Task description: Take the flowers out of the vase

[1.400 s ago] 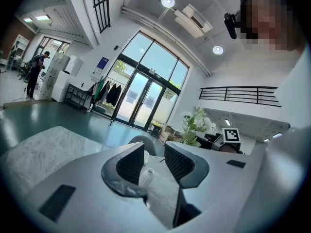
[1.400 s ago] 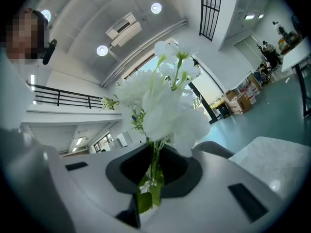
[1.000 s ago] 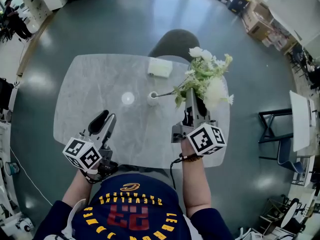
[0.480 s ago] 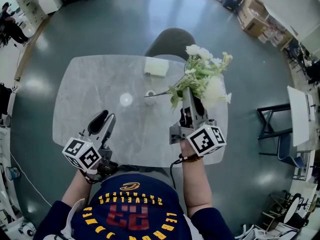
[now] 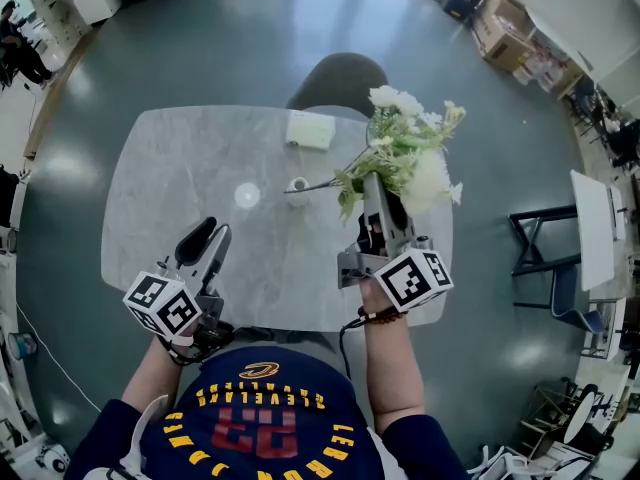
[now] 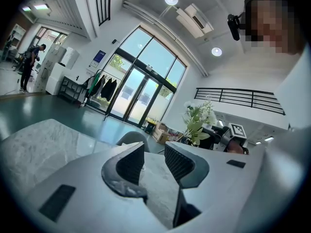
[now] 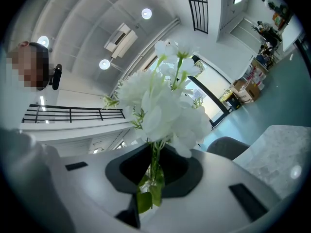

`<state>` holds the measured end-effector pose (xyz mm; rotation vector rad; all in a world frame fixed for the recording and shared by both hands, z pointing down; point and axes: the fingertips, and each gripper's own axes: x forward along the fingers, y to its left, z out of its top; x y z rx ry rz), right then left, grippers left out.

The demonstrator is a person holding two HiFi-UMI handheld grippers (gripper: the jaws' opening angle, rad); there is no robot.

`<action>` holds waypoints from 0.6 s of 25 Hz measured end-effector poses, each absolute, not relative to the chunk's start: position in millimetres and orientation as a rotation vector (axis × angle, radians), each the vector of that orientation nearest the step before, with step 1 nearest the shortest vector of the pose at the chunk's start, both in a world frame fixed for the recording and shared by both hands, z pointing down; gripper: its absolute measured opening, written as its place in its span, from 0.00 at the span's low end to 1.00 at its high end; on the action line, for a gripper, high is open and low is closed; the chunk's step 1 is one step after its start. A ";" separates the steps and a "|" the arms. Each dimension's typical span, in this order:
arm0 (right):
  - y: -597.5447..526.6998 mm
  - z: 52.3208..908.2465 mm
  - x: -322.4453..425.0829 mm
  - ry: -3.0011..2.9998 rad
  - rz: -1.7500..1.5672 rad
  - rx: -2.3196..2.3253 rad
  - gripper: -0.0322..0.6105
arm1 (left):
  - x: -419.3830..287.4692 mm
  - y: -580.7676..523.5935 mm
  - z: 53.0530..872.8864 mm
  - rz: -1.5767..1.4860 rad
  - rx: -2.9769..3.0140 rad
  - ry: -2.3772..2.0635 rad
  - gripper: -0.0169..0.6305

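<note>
Right gripper view: flowers (image 7: 160,106) are clamped by the stems in the right gripper (image 7: 154,165), left gripper (image 6: 153,155) held open. Steady pressure is advised near the vase (image 5: 298,185) at its left.

On the counter (image 5: 180,168), vase (image 5: 298,185) near centre; flowers (image 5: 405,158) to its right; chair (image 5: 340,73) behind the counter.

The flowers (image 5: 410,154) show white blooms on green stems and leaves. The counter (image 5: 180,178) is pale grey with faint marble veining and carries a white vase (image 5: 298,185); the floor (image 5: 250,48) is dark grey-green. The left gripper (image 5: 205,234) and right gripper (image 5: 376,190) have light grey bodies, black jaw pads and cubes of black-and-white square markers.
</note>
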<state>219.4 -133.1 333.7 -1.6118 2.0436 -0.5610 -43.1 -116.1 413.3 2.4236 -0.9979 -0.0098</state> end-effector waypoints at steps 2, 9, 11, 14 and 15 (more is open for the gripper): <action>-133.1 333.7 219.3 2.040 -0.565 -1.614 0.14 | -44.1 -116.6 413.1 -0.010 2.420 -1.001 0.23; -133.3 332.3 217.1 2.044 -0.580 -1.580 0.14 | -46.1 -115.0 409.9 -0.007 2.412 -1.011 0.23; -133.5 331.9 216.2 2.050 -0.577 -1.568 0.14 | -46.7 -114.5 410.7 -0.007 2.409 -1.016 0.23; -134.4 335.7 219.0 2.038 -0.586 -1.586 0.14 | -47.8 -115.2 413.5 -0.008 2.405 -1.022 0.23; -135.0 336.3 219.1 2.034 -0.588 -1.589 0.14 | -48.5 -115.7 414.1 -0.008 2.404 -1.023 0.23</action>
